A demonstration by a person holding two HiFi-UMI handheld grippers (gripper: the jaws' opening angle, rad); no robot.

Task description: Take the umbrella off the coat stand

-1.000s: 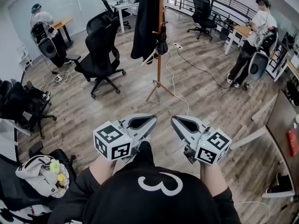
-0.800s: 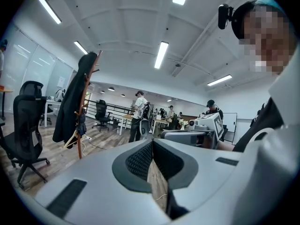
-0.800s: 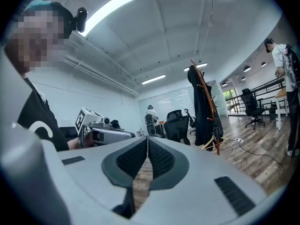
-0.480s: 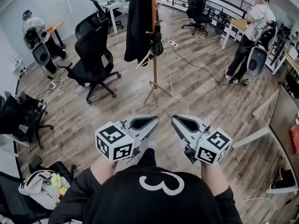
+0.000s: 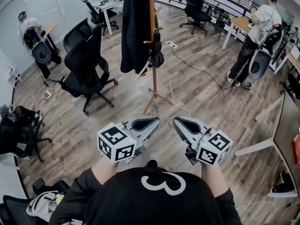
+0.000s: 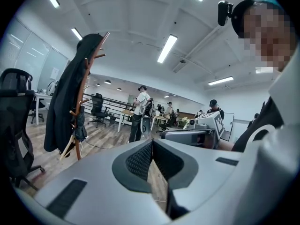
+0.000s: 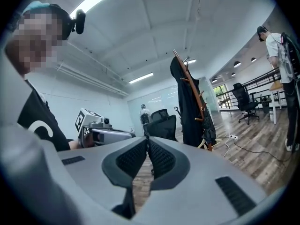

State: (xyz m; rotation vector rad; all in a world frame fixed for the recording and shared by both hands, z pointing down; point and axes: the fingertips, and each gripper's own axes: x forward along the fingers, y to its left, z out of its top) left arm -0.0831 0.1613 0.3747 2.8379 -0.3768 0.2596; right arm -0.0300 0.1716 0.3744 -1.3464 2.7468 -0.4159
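Both grippers had come nearer the coat stand, which stood closer in the head view than a second before. The left gripper and the right gripper were held side by side close to the person's chest, each with its jaws pressed together on nothing. The folded dark umbrella hung from a peg on the right of the stand's pole (just beside a black coat draped on the left), well apart from both pairs of jaws and far beyond the left gripper's tips. A black office chair stood left of the stand.
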